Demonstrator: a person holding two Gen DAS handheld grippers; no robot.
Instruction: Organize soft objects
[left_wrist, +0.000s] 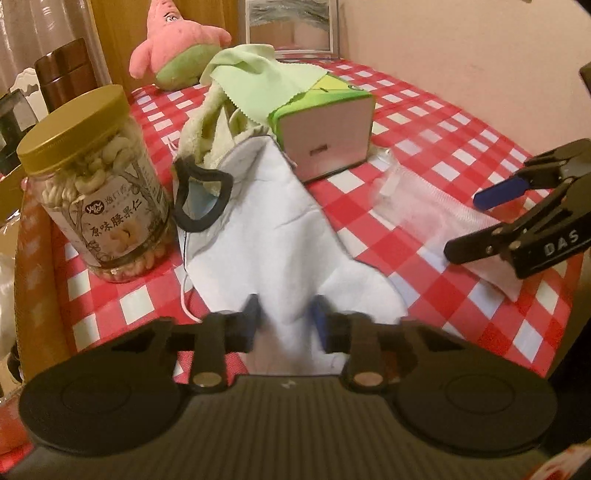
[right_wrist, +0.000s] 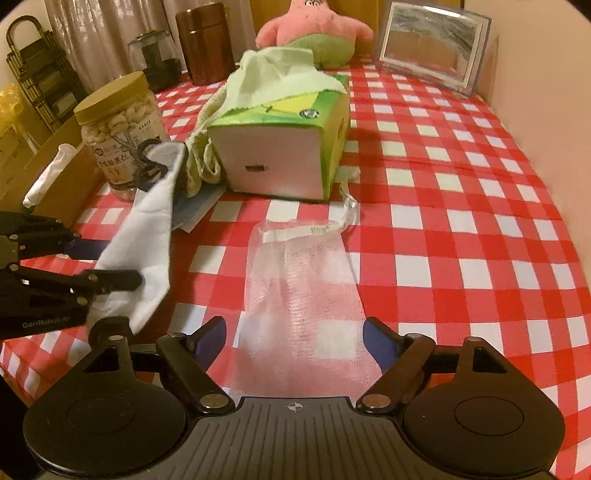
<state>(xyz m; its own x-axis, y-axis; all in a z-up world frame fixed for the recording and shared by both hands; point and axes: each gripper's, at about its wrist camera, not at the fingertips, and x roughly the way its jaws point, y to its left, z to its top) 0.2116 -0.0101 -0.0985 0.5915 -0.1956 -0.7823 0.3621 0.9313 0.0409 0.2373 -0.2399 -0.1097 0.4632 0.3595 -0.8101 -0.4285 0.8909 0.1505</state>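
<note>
My left gripper (left_wrist: 285, 325) is shut on the near end of a pale blue-white cloth (left_wrist: 280, 229), which stretches up toward the pile; it also shows in the right wrist view (right_wrist: 144, 240). My right gripper (right_wrist: 293, 345) is open, its fingers on either side of a white mesh pouch (right_wrist: 299, 295) lying flat on the checked cloth; the pouch also shows in the left wrist view (left_wrist: 436, 210). A light green cloth (left_wrist: 258, 85) and a cream towel (left_wrist: 207, 125) lie heaped against a green tissue box (left_wrist: 325, 125). A pink plush star (left_wrist: 173, 40) sits at the back.
A gold-lidded jar of nuts (left_wrist: 107, 184) stands left of the pile. A black-rimmed item (left_wrist: 201, 199) lies under the cloth's far end. A framed picture (right_wrist: 432, 48) leans on the wall at the back right. Brown canisters (right_wrist: 205, 40) and a cardboard box (right_wrist: 62, 184) are at left.
</note>
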